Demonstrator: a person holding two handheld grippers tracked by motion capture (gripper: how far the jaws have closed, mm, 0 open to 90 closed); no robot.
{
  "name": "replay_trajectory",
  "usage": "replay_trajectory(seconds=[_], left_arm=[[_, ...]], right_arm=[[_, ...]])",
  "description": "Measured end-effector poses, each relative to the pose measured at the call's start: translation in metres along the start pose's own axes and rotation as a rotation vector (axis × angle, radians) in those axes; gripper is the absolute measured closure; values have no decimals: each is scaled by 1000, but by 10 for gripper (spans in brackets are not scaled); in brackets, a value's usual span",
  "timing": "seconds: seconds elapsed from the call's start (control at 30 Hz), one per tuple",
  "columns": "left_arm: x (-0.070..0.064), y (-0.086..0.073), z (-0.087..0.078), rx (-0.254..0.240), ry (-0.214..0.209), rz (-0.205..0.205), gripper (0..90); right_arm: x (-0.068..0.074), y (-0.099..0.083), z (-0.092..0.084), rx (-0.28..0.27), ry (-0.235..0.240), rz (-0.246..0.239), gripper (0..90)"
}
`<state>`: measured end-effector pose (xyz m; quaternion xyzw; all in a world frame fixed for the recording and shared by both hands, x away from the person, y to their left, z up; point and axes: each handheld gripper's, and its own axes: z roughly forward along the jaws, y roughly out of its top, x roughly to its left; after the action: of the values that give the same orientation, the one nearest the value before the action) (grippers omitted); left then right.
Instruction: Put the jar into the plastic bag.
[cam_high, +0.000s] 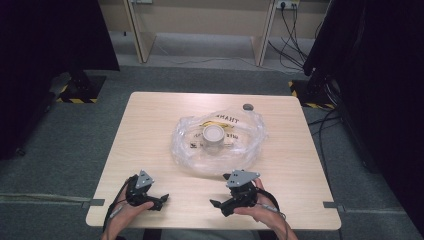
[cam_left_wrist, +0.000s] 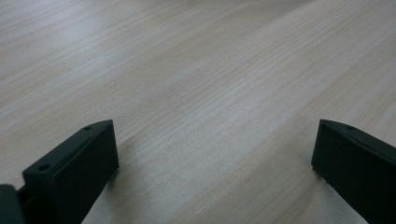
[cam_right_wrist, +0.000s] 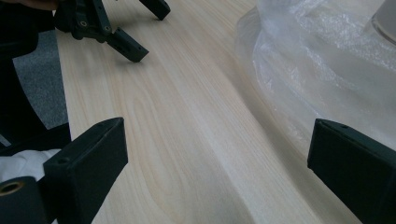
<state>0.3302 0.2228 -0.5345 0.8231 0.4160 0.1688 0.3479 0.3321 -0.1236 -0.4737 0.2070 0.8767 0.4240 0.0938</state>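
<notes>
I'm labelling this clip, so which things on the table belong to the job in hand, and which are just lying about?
Part of the job:
- clear plastic bag, nearest the grippers
- grey-white cup standing on the bag
- left gripper and right gripper, both open, empty, near the table's front edge

Lying about:
- small dark round thing near the far edge
- cables on the floor

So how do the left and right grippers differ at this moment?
The left gripper sits near the table's front left, farther from the plastic bag; the right gripper is just below the bag's near edge. The left gripper view looks on bare wood; the right one takes in the bag. Both have their jaws wide apart, holding nothing.
</notes>
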Motion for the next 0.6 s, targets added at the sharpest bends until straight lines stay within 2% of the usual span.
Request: replay_trajectory(seconds=[0.6], left_arm=[[0, 0, 0, 0, 0, 0, 0]], right_arm=[[-5, -15, -6, 13, -16, 38, 53]])
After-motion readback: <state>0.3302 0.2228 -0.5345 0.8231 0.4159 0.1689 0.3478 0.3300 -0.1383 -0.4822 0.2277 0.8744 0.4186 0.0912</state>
